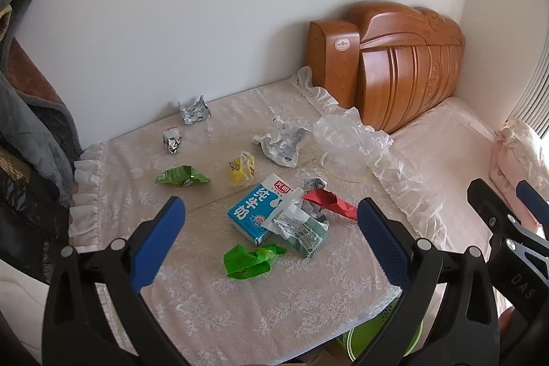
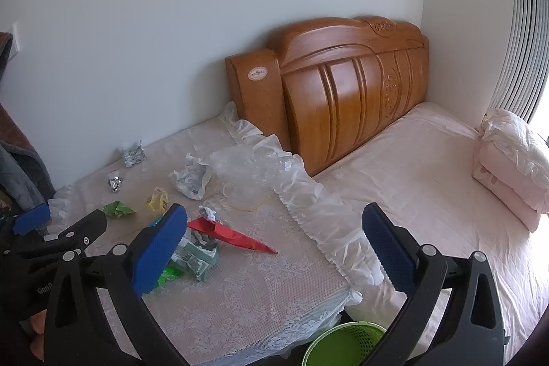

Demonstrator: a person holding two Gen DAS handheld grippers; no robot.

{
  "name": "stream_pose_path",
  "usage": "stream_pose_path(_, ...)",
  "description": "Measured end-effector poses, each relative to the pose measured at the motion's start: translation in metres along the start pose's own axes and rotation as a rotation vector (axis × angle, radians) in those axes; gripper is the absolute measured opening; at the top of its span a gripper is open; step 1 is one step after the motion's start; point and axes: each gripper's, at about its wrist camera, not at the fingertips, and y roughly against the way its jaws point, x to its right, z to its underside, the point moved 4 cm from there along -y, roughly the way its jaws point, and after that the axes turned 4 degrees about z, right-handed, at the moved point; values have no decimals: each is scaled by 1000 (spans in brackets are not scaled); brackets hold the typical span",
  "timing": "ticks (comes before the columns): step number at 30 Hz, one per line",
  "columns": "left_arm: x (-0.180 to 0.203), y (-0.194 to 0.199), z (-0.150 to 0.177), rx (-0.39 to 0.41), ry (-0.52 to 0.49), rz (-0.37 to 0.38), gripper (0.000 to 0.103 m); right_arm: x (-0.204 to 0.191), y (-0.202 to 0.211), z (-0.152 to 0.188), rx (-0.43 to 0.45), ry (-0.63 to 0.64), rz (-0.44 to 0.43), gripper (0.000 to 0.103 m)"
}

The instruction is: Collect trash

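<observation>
Trash lies scattered on a lace-covered table (image 1: 267, 304): a blue milk carton (image 1: 252, 211), a crumpled white and green pack (image 1: 298, 228), a bright green wrapper (image 1: 248, 261), a red folded paper (image 1: 331, 201), a yellow wrapper (image 1: 242, 168), a second green wrapper (image 1: 182, 177), two foil scraps (image 1: 171, 141), a white crumpled bag (image 1: 283, 143) and a clear plastic bag (image 1: 346, 136). My left gripper (image 1: 271, 203) hangs open above the carton, holding nothing. My right gripper (image 2: 274, 210) is open over the table's right side, near the red paper (image 2: 233, 235), also with nothing in it.
A green basket (image 2: 343, 345) stands on the floor below the table's near right corner. A wooden headboard (image 2: 343, 84) and a bed with a pink sheet (image 2: 429, 194) lie to the right, with folded bedding (image 2: 507, 174). Clothes hang at the left (image 1: 31, 132).
</observation>
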Motion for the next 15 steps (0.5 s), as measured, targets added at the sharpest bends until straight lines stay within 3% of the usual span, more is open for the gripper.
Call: stream_pose_path(15,-1,-1,3,-7,9,0,96,1,-1,2,0,-1,2,101)
